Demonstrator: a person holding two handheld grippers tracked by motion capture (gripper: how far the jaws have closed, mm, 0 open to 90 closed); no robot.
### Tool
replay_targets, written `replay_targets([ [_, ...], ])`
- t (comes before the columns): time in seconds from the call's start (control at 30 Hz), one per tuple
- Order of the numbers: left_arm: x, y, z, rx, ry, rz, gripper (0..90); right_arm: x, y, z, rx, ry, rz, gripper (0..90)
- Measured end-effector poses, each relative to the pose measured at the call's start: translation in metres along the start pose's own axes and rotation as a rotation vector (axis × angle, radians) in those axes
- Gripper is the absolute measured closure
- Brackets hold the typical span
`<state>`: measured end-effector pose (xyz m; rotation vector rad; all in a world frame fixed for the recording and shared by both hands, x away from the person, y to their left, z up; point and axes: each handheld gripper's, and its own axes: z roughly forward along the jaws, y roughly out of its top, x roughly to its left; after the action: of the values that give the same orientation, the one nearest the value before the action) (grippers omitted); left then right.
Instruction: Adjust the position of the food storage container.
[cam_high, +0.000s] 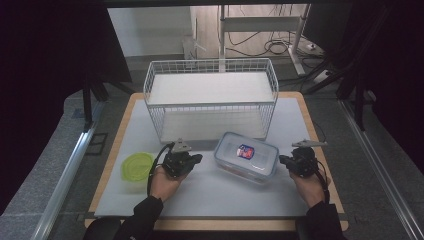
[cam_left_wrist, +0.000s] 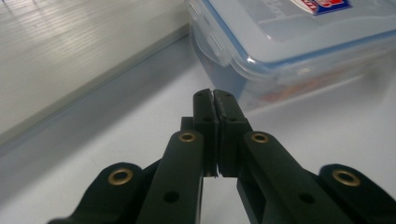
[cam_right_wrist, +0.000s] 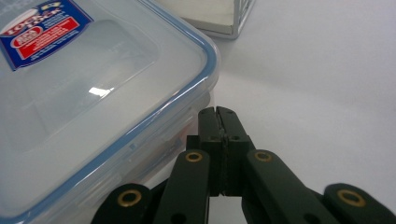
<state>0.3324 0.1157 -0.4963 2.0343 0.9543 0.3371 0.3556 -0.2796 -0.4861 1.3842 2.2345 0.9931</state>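
A white-topped bench (cam_high: 210, 195) is carrying every item, its wooden edge showing along the left, right and far sides. A white wire basket (cam_high: 210, 97) is standing at the far middle of the bench, with a pale board lying inside it. In front of the basket, slightly right of centre, a clear rectangular food container (cam_high: 246, 156) is sitting flat on the bench, its blue-sealed lid clipped on and a red-and-blue label facing up. A round tub with a lime-green lid (cam_high: 137, 167) is resting near the left edge, well apart from the container.

The left gripper (cam_high: 197, 158) is pointing toward the container's left side, between the tub and the container; in the left gripper view its jaws are lying pressed together with nothing between them, their tips near the container (cam_left_wrist: 289, 51) wall but apart from it. The right gripper (cam_high: 283, 160) is approaching from the container's right end; in the right gripper view its jaws are likewise closed on nothing, sitting just beside the lid's corner (cam_right_wrist: 93, 107), and contact cannot be told
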Motion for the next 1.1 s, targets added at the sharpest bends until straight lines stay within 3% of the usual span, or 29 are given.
replay_targets([
  [0.3, 0.011, 0.015, 0.030, -0.001, 0.034, -0.065, 88.9, 0.001, 0.013, 0.022, 0.025, 0.011, -0.016, 89.6],
  [0.37, 0.014, 0.020, 0.037, 0.000, 0.048, -0.061, 88.9, 0.001, 0.015, 0.024, 0.025, 0.016, -0.018, 89.6],
  [0.5, 0.022, 0.028, 0.054, 0.003, 0.043, -0.096, 88.9, 0.002, 0.016, 0.027, 0.027, 0.034, -0.025, 89.6],
  [0.6, 0.023, 0.030, 0.059, 0.010, 0.036, -0.096, 88.9, 0.002, 0.016, 0.028, 0.027, 0.049, -0.028, 89.6],
  [0.67, 0.022, 0.029, 0.058, 0.018, 0.039, -0.096, 89.8, 0.003, 0.016, 0.028, 0.025, 0.048, -0.037, 89.7],
  [0.93, 0.021, 0.017, 0.042, 0.012, 0.044, -0.154, 90.0, 0.012, 0.019, 0.032, 0.017, 0.077, -0.061, 89.8],
  [1.1, 0.017, 0.006, 0.023, 0.025, 0.061, -0.147, 90.0, 0.024, 0.020, 0.036, 0.026, 0.098, -0.081, 89.8],
])
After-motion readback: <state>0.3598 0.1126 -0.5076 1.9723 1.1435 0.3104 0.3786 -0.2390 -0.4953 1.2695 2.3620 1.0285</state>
